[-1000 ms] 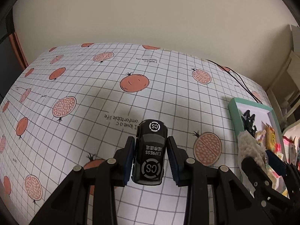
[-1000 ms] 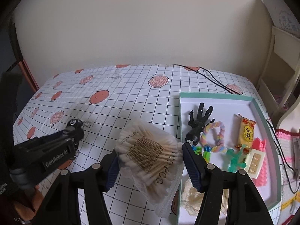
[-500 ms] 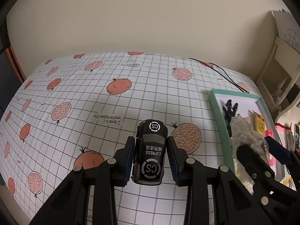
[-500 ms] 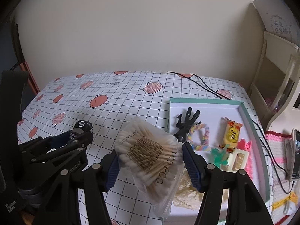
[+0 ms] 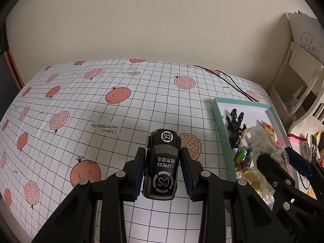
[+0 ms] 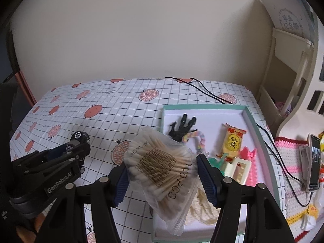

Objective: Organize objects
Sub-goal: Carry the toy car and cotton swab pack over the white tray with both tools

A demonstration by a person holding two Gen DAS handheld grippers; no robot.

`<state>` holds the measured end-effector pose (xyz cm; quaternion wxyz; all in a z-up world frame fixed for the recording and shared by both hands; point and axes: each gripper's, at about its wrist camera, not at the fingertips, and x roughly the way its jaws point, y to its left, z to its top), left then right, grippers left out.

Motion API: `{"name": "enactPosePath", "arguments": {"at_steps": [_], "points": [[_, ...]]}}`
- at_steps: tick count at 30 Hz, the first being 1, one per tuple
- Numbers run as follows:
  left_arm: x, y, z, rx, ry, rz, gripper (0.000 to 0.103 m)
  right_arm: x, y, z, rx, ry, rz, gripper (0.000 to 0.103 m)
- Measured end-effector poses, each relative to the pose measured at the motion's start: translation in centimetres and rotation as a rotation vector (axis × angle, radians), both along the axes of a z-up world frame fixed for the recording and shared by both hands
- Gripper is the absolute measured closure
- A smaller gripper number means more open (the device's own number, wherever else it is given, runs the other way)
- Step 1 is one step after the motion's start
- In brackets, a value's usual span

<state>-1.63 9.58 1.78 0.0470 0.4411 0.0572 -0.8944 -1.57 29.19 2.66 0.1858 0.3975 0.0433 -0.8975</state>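
Both loads aloft over tablecloth (image 5: 141,105): left gripper (image 5: 163,171) clamps black toy car (image 5: 162,166), right gripper (image 6: 162,174) pinches cotton-swab bag (image 6: 160,166) at green tray (image 6: 204,107) edge; clear the rim, lower into bare floor, 1 item per release.

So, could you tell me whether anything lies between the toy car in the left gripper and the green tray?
Only bare tablecloth lies between the toy car and the green tray. The right gripper with its cotton swab bag hangs over the tray's near end.
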Motion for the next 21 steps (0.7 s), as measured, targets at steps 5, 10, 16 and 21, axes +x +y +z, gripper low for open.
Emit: {"name": "enactPosePath", "arguments": {"at_steps": [5, 10, 16, 21], "points": [[-0.1, 0.8, -0.2, 0.028, -0.005, -0.001, 0.067, -0.7, 1.6, -0.5, 0.001, -0.024, -0.038, 0.038], [-0.3, 1.9, -0.2, 0.041, -0.003, -0.016, 0.067, -1.2, 3.5, -1.1, 0.010, -0.042, -0.080, 0.038], [-0.2, 3.3, -0.3, 0.074, -0.007, -0.033, 0.067, -1.9, 5.7, -1.5, 0.015, -0.057, -0.121, 0.038], [-0.2, 4.9, -0.4, 0.084, -0.009, -0.060, 0.067, -2.3, 7.2, -1.9, 0.012, -0.078, -0.151, 0.038]]}}
